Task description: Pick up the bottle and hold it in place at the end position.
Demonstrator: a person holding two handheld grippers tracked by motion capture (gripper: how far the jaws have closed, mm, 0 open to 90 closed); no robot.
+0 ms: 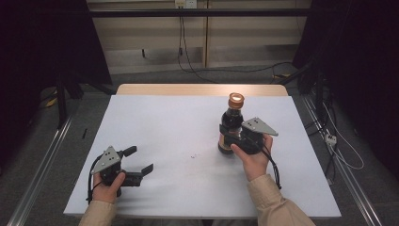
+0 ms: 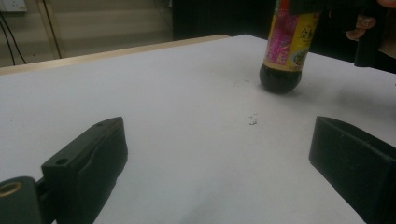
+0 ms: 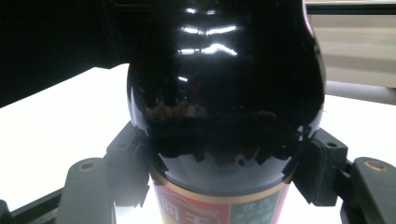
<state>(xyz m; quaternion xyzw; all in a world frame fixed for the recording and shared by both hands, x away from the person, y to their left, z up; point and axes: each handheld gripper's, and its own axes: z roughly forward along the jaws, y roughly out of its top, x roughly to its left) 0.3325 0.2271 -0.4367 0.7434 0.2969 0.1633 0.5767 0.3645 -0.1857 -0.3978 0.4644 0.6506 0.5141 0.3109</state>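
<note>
A dark sauce bottle [image 1: 232, 123] with a copper-coloured cap and a red and yellow label stands upright on the white table [image 1: 188, 136], right of centre. My right gripper [image 1: 234, 139] is shut on the bottle's body, one jaw on each side, as the right gripper view shows around the bottle [image 3: 224, 93]. The bottle's base [image 2: 280, 79] touches the table or hovers just above it; I cannot tell which. My left gripper [image 1: 140, 160] rests near the front left of the table, jaws wide open with bare table between them [image 2: 219, 154].
The table's wooden far edge [image 1: 202, 89] borders a floor with trailing cables. A small dark speck [image 1: 194, 155] marks the table's middle. Metal rails run along both sides of the table.
</note>
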